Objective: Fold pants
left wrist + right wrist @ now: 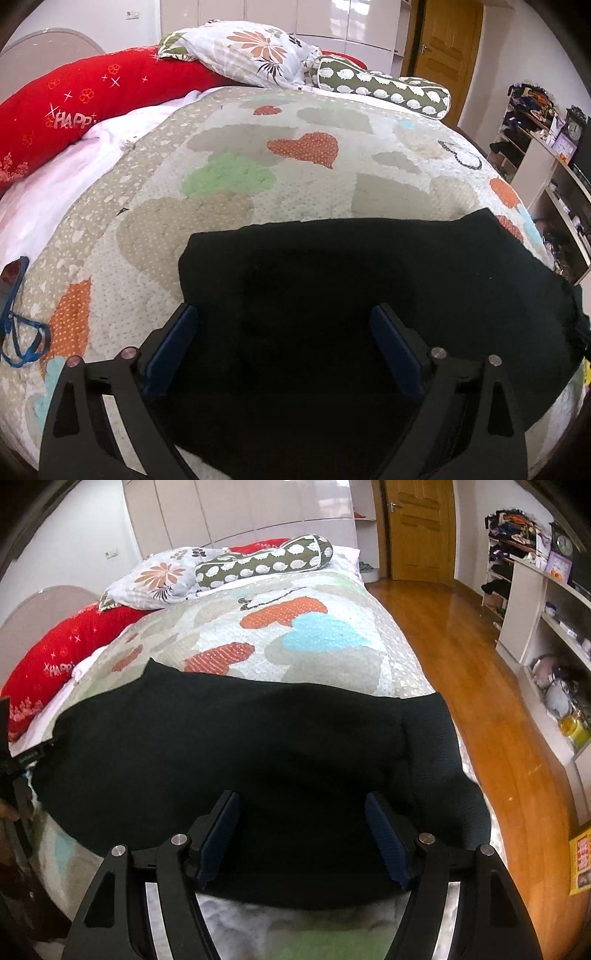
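Step in hand, as judged: between folds, with both claws poised over the garment and no grasp made. Bed [258,155] under a quilted heart-print cover, carrying the pants [369,280] across its near end, close to the foot edge. Pants black, spread flat in one broad, roughly rectangular slab, apparently already doubled, though layers too dark to count; far edge fairly straight, one end reaching the bed's floor-side edge in the right wrist view. Fabric matte, limp-looking, likely to sag when lifted. Left claw [284,332] wide apart, empty, over the pants. Right claw [303,819] likewise wide apart, empty, over the near hem. Next move, as judged: lower onto one short end, pinch all layers at two corners, carry across to the opposite end.
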The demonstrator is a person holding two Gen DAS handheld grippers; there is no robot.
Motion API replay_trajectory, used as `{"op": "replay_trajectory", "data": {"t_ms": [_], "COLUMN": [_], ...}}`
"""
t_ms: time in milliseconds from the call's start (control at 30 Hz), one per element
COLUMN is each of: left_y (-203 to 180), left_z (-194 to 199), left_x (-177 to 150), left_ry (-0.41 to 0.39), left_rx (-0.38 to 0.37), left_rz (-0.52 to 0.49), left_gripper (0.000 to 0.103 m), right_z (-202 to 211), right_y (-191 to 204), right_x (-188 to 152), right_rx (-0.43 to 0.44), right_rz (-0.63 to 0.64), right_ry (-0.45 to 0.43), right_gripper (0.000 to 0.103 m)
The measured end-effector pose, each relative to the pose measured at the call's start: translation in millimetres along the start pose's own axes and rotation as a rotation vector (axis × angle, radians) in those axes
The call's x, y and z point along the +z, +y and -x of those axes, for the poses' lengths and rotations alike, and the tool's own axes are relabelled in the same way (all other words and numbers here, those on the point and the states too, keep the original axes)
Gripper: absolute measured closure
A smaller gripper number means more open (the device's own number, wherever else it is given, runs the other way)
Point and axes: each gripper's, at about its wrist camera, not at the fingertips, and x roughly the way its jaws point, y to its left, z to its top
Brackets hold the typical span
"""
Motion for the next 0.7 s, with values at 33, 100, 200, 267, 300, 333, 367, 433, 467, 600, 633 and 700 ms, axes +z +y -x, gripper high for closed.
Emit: {"op": "replay_trajectory", "data": {"t_ms": [33,100,200,267,300,333,367,433,467,600,633,700], "left_y": [1.3,3.7,6.3,7.9,8.7,8.8,8.7,7.4,7.9,10.6,10.6,9.4], "left_z": [3.8,10.4,20.5,22.5,20.5,17.1,13.0,7.0,5.0,13.2,17.5,23.2], "left_x": [0.7,1.2,-2.3,-7.9,-12.0,-14.5,-17.5,-21.8,-23.0,-19.2,-17.4,-14.8], "left_ry": [-0.002,-0.007,-0.020,-0.019,-0.012,-0.004,0.005,0.006,0.008,0.005,-0.002,-0.011], "left_rx": [-0.009,-0.025,-0.041,-0.042,-0.038,-0.032,-0.015,0.032,0.037,0.028,0.021,0.010], "left_rz": [0.012,0.032,0.052,0.059,0.058,0.052,0.041,0.011,0.006,0.023,0.027,0.029], "left_gripper": [0.008,0.008,0.008,0.008,0.008,0.008,0.008,0.008,0.008,0.008,0.008,0.008], "right_z": [3.6,8.6,13.1,14.4,13.2,10.3,7.6,3.7,4.1,13.3,19.0,29.2], "right_y": [1.8,6.3,13.3,16.4,17.1,17.3,16.9,16.4,16.5,13.9,12.1,8.6], "right_x": [-0.3,-2.6,-7.1,-11.0,-13.8,-16.7,-18.8,-22.2,-22.6,-20.8,-20.6,-21.4], "right_rx": [0.011,0.028,0.051,0.062,0.064,0.065,0.065,0.063,0.062,0.077,0.085,0.101], "right_rz": [0.003,0.015,0.030,0.039,0.044,0.046,0.047,0.049,0.049,0.028,0.018,0.005], "right_ry": [-0.007,-0.004,0.003,-0.004,-0.004,0.002,0.008,0.007,0.004,-0.001,-0.010,-0.030], "right_gripper": [0.031,0.030,0.030,0.030,0.029,0.028,0.028,0.028,0.028,0.028,0.028,0.028]}}
